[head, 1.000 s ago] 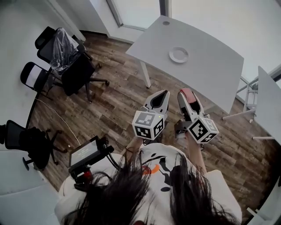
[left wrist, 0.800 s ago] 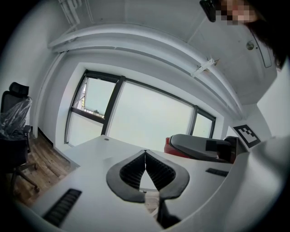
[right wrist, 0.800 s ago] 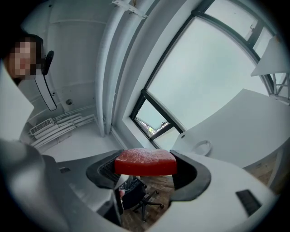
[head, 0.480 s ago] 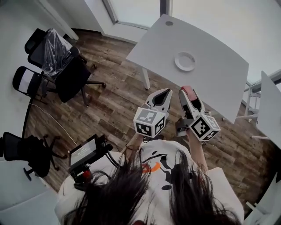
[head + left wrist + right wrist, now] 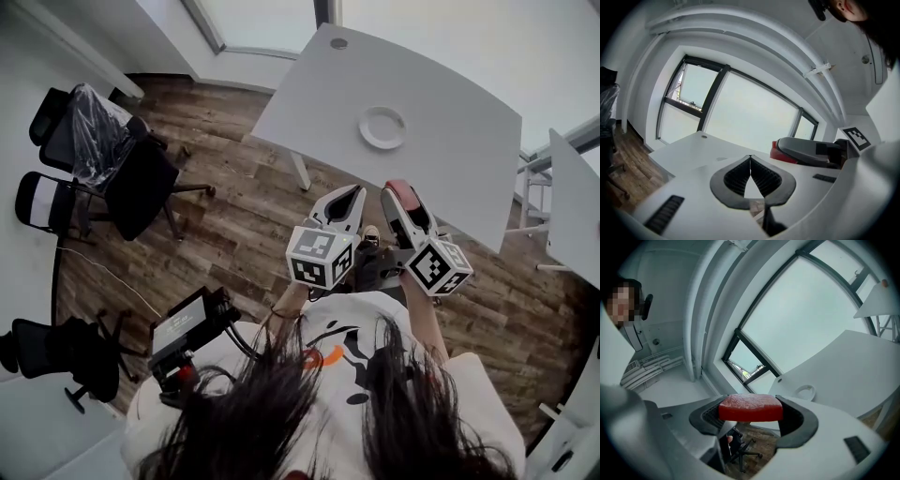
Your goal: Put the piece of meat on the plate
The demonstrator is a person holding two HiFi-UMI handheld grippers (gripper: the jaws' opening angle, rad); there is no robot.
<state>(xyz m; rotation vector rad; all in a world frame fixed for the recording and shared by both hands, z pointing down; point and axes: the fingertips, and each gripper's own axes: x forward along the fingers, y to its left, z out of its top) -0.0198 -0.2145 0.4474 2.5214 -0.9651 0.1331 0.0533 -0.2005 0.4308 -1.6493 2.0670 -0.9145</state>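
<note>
Right gripper (image 5: 401, 201) is clamped on the piece of meat (image 5: 750, 408) - a red slab held flat across the gap, one jaw pressing on each end. Left gripper (image 5: 344, 200) is empty, with its jaws closed and tips touching. Both grippers are held side by side in front of the person, over the wooden floor (image 5: 234, 234), near the white table's (image 5: 450, 94) front edge. The plate (image 5: 382, 127) sits on that table, white, round and empty - well apart from the meat, beyond both grippers. Black office chairs (image 5: 122, 173) stand at far left. A marker cube (image 5: 319, 258) shows on the left gripper.
</note>
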